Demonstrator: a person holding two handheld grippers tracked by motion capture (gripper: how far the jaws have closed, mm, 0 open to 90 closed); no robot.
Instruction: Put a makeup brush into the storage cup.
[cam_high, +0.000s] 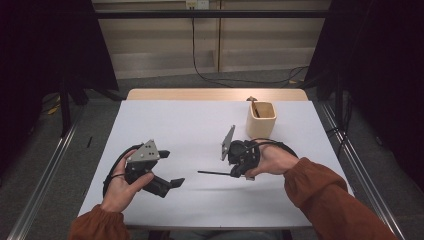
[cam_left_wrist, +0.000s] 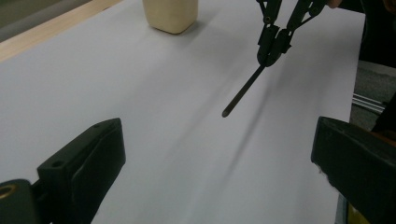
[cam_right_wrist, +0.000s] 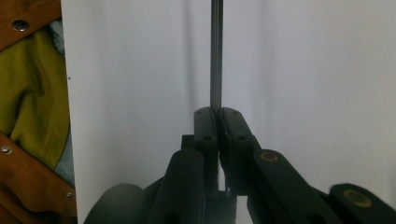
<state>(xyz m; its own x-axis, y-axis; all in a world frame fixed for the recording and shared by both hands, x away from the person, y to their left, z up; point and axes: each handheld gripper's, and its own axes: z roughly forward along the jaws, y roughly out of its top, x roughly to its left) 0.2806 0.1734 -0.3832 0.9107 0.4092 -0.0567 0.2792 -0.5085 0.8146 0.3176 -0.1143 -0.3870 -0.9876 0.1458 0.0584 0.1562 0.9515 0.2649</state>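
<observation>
One thin dark rod (cam_high: 214, 173) is pinched in the right gripper (cam_high: 235, 172), well short of the beige cup (cam_high: 260, 120) (something stands inside). Its long axis points at the left gripper (cam_high: 170, 170), jaws spread, empty.

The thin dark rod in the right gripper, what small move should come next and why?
Probably carry the rod back toward the beige cup and tip it upright. The right gripper is shut on it, level above the white table, and the cup already holds something similar. The left gripper is open, holding nothing.
</observation>
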